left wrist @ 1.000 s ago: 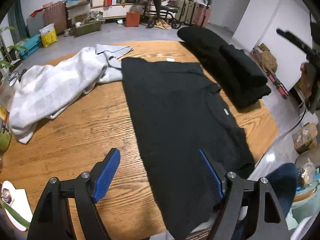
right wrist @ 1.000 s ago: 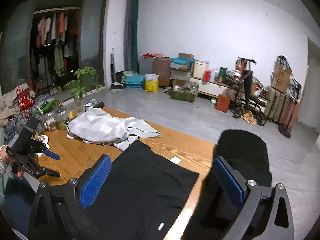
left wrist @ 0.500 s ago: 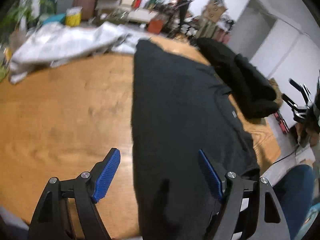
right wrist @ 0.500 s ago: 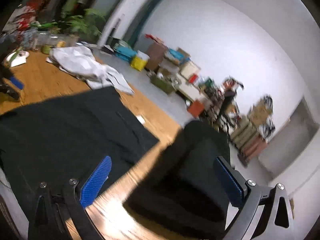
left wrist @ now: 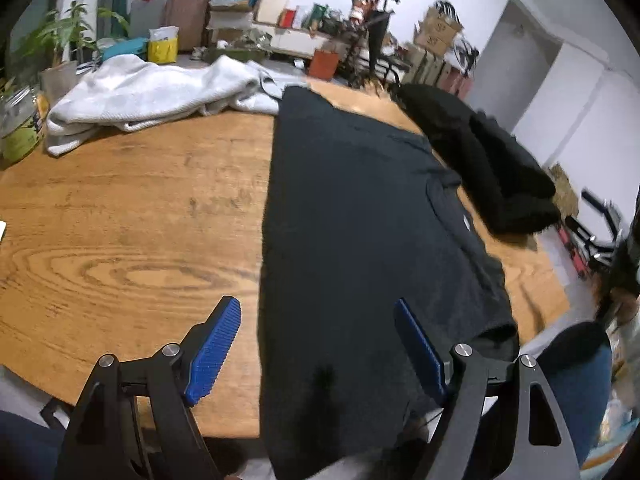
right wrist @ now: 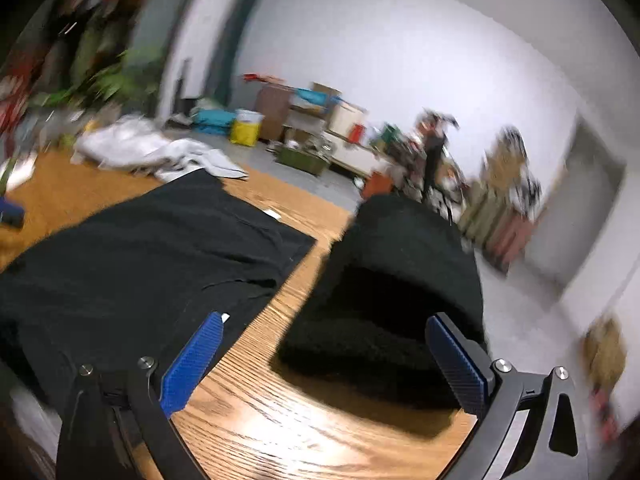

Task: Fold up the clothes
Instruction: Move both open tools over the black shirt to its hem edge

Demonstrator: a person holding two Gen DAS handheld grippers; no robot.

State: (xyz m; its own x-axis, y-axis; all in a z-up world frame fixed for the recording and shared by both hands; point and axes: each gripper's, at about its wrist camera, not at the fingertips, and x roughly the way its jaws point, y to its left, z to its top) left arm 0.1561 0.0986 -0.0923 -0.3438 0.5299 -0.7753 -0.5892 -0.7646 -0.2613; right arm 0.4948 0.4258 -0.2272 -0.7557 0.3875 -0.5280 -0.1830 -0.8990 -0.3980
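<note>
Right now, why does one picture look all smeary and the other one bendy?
Right wrist view: smeared by motion blur, worst on the plants and boxes far off, with a bright glare patch on the wooden table. Left wrist view: sharper, but the fisheye lens curves the table edge and walls; the black shirt looks very dark, with few folds visible.

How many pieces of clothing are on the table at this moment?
3. A black shirt lies flat in the middle, a white garment is crumpled at the far left, and a black fuzzy garment is folded to the right. The heaps may hide more.
</note>
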